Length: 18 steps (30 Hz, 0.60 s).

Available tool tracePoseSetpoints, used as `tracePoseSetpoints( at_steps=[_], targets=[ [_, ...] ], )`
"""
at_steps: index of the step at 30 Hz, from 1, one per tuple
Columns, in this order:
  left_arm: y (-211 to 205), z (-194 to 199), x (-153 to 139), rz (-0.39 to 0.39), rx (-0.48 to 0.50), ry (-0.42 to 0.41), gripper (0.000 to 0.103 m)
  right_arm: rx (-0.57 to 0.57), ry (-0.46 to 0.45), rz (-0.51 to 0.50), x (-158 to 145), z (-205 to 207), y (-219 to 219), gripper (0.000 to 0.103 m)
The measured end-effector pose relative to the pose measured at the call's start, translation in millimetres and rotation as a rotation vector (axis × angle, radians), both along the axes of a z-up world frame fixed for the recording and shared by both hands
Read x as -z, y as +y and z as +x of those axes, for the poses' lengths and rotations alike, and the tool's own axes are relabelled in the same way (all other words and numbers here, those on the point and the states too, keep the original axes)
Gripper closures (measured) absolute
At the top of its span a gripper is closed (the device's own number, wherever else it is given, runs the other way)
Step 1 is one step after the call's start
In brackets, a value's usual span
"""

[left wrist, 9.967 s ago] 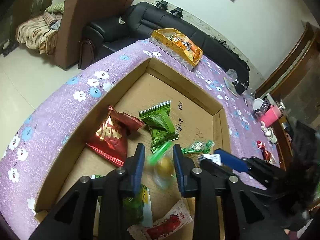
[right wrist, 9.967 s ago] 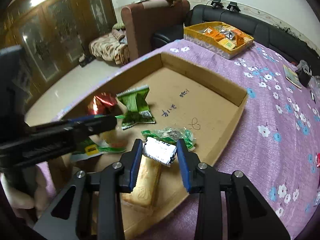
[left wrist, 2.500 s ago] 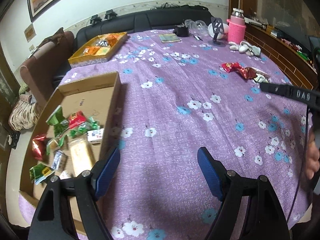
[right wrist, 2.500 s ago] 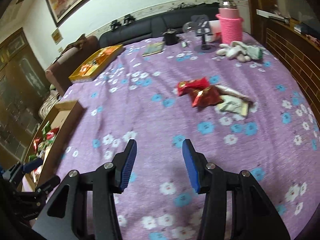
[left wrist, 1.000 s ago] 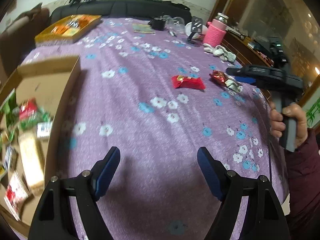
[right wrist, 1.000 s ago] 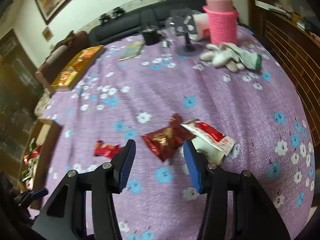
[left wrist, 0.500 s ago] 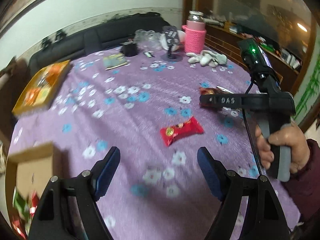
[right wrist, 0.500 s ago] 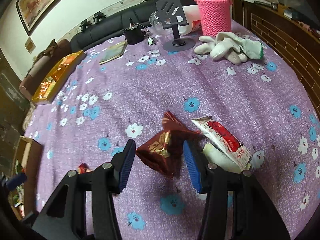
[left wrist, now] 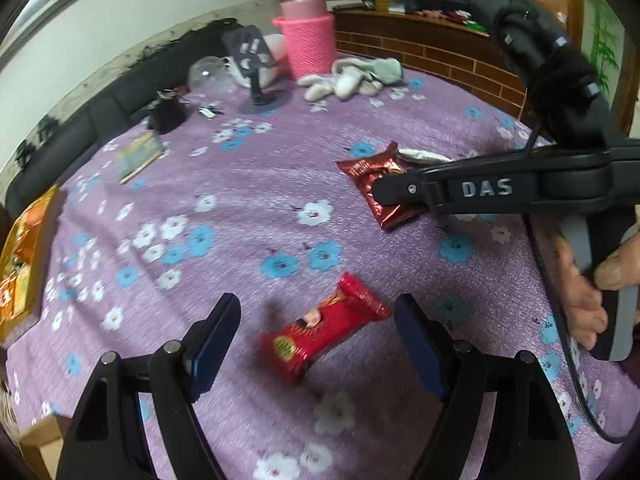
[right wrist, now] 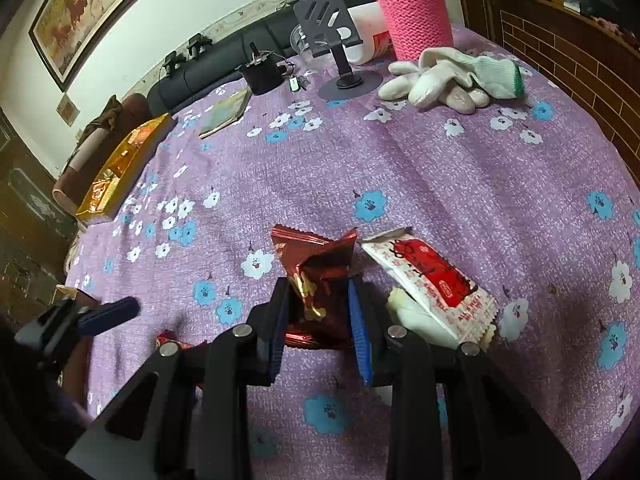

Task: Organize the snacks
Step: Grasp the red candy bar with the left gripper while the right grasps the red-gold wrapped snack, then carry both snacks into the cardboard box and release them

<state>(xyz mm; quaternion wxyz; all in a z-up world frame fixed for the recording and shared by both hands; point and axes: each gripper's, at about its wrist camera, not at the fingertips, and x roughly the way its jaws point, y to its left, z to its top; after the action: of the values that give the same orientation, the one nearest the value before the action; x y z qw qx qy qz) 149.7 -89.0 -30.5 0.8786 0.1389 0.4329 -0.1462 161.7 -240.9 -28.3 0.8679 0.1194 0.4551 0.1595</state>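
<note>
A red snack bar [left wrist: 324, 332] lies on the purple flowered cloth [left wrist: 240, 208], between the wide-apart fingers of my open left gripper [left wrist: 316, 346], which touch nothing. The jaws of my right gripper [right wrist: 317, 296] are closing on a dark red foil packet [right wrist: 320, 276]. The packet is crumpled between the blue pads [right wrist: 356, 312], which press on both its sides. In the left wrist view the right gripper [left wrist: 386, 194] reaches in from the right over that packet [left wrist: 370, 176]. A white and red packet [right wrist: 432, 276] lies just right of it, over a pale wrapper [right wrist: 412, 314].
At the far edge stand a pink knit-covered bottle [right wrist: 412, 8], white gloves [right wrist: 448, 76], a grey phone stand [right wrist: 340, 48] and a small black object [right wrist: 262, 72]. A booklet [right wrist: 226, 114] and an orange snack tray [right wrist: 120, 168] lie left. A cardboard box corner [left wrist: 38, 440] shows at the lower left.
My left gripper swept across the table from the cardboard box side to the red bar. My right gripper sank around the dark red packet and its jaws narrowed onto it.
</note>
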Motion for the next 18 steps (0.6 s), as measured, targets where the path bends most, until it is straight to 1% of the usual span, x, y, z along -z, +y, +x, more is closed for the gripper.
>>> tracePoseSetpoints(
  at_steps=[2,4,5,6,7,8,9,10,13,14,18],
  targets=[
    [-2,6,4,0.013,0.010,0.010,0.024,-0.004,-0.003,0.011,-2,-2,-1,0.073],
    [-1,11,8,0.020,0.015,0.038,0.025,-0.012,-0.012,0.025,-5,-4,-1,0.073],
    [0,12,10,0.004,0.021,0.064,0.031,-0.018,-0.018,0.028,-7,-5,0,0.073],
    [2,12,9,-0.025,0.026,0.078,0.045,-0.021,-0.024,0.028,-8,-6,0,0.073],
    [3,12,8,-0.055,0.037,0.099,0.052,-0.023,-0.029,0.026,-8,-7,1,0.073],
    [2,11,7,-0.047,0.033,0.095,0.056,-0.026,-0.033,0.026,-9,-8,2,0.073],
    [1,9,7,-0.033,0.029,0.089,0.058,-0.027,-0.036,0.024,-10,-9,2,0.073],
    [1,7,7,-0.034,0.027,0.087,0.060,-0.027,-0.039,0.022,-10,-9,3,0.073],
    [4,3,7,-0.035,0.002,0.076,0.064,-0.029,-0.042,0.019,-9,-9,4,0.073],
    [5,2,7,-0.041,-0.008,0.078,0.072,-0.029,-0.043,0.018,-9,-9,4,0.073],
    [16,-7,1,-0.106,-0.041,0.076,0.076,-0.035,-0.056,0.009,-9,-10,7,0.073]
  ],
)
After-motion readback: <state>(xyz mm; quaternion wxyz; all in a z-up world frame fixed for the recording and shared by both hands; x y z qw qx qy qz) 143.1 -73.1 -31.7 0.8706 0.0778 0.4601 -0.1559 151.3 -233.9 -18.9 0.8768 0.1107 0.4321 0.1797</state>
